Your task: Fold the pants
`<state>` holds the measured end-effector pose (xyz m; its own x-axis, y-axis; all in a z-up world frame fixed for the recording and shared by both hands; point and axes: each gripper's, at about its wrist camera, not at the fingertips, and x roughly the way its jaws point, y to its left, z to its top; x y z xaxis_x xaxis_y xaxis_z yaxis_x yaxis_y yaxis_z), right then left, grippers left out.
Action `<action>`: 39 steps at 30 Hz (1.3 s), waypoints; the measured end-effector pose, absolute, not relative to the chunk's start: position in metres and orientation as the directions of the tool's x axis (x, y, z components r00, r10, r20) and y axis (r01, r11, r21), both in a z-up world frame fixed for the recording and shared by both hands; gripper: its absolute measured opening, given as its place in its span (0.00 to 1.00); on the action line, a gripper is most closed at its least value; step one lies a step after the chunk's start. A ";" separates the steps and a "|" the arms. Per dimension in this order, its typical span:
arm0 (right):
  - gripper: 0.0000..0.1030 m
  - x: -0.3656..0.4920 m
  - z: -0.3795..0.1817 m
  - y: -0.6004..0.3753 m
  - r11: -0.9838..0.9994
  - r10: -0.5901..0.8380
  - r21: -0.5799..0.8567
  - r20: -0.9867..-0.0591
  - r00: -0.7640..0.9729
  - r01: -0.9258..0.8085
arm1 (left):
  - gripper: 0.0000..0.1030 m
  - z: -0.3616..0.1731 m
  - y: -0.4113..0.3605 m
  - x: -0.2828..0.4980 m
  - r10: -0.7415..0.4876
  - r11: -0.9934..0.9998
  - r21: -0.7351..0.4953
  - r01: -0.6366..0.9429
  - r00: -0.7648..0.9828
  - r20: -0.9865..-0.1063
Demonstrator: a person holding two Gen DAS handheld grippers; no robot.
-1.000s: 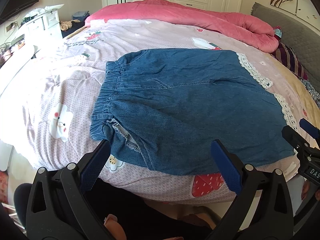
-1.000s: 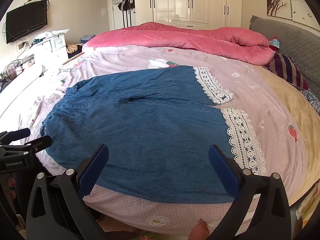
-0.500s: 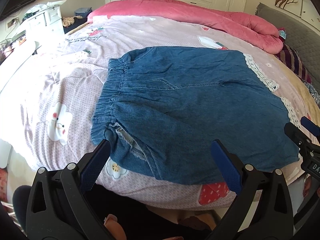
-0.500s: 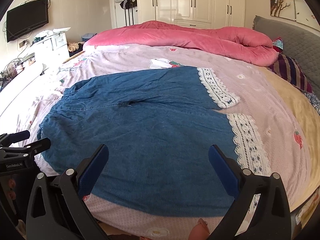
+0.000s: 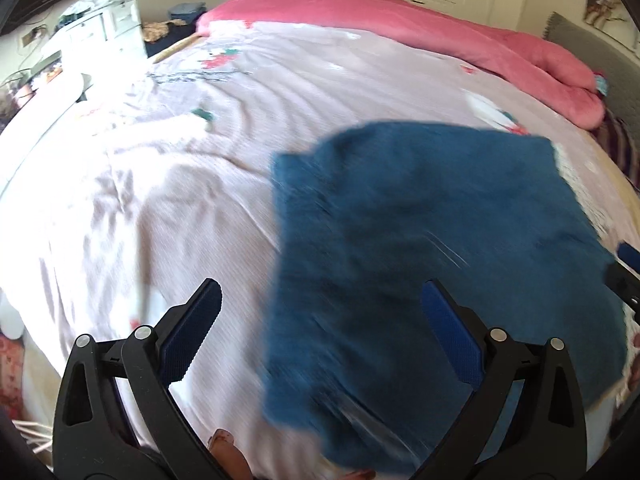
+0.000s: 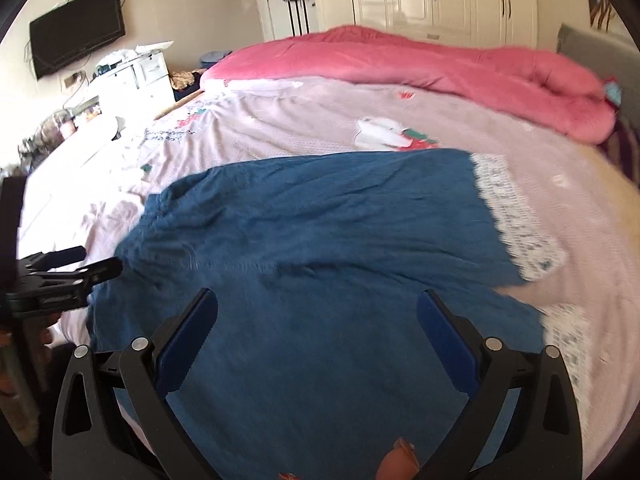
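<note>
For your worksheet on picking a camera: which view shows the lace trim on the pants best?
The right wrist view: the white lace trim runs along both leg ends of the pants, only slightly blurred. In the left wrist view, motion blur smears the pants, and the lace is a faint pale strip at their right edge.

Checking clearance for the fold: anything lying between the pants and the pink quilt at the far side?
Nothing loose. In the right wrist view, only printed bedsheet separates the pants from the pink quilt; the white-and-red patch there looks like a print on it.
</note>
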<state>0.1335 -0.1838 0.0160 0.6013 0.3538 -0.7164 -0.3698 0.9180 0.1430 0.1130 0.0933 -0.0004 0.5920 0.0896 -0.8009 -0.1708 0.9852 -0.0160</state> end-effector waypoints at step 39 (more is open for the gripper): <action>0.57 0.317 -0.023 -0.010 0.500 0.331 -0.147 -0.878 0.345 -0.853 | 0.25 0.007 0.136 0.224 -0.118 0.993 -0.105 0.059 0.655 -0.747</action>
<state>0.3168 -0.0097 -0.0227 0.3451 0.3306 -0.8784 -0.8533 0.5002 -0.1470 0.2245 0.1359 0.0075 0.6547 -0.1184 -0.7466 0.0595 0.9927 -0.1053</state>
